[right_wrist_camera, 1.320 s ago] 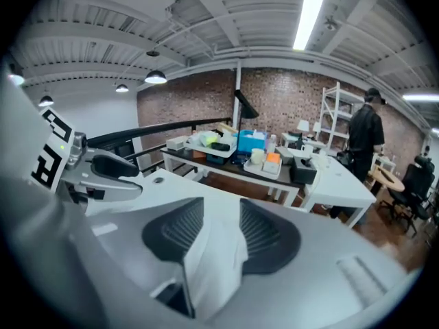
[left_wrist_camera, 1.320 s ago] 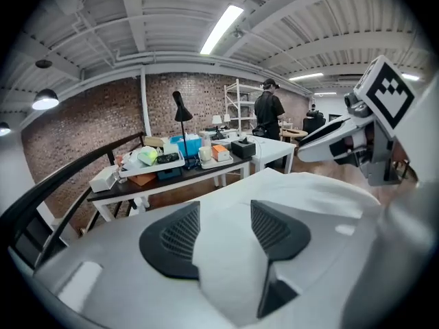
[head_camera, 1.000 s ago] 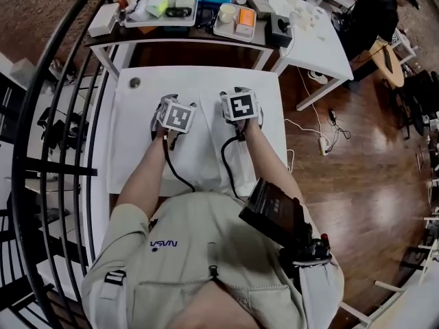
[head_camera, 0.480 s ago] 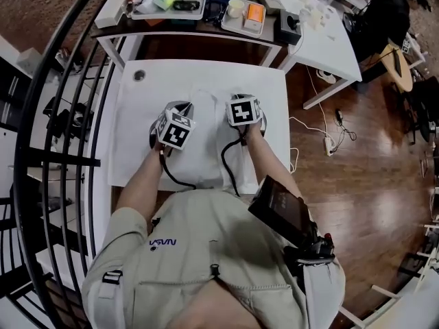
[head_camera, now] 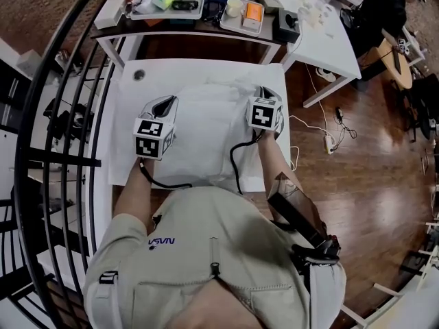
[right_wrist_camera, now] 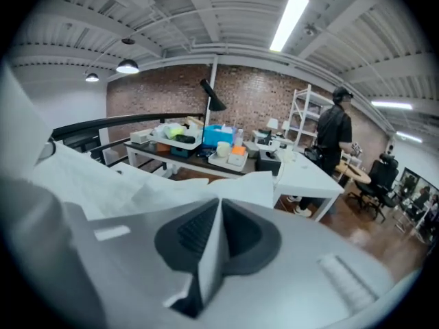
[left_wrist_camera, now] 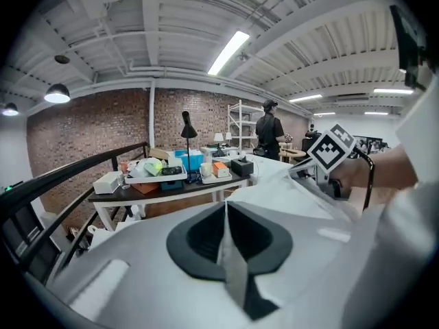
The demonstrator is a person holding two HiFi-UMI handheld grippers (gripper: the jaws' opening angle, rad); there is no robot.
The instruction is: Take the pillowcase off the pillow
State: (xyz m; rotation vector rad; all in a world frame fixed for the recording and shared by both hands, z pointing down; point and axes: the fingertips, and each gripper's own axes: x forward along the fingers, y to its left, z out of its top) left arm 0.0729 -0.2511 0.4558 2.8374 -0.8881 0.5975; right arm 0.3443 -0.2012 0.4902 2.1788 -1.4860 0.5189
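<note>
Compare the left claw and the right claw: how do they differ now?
The left claw grips the pillowcase at its left side, the right claw at its right side. The left claw sits slightly nearer the person than the right claw. Both are shut on the white cloth, which spans between them.

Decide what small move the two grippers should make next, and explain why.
Probably raise both a little, jaws held shut. The left gripper and right gripper each pinch a fold of the white pillowcase, stretched between them over the table. Lifting should let the pillow's weight start it sliding out, though the pillow itself is hidden.
</note>
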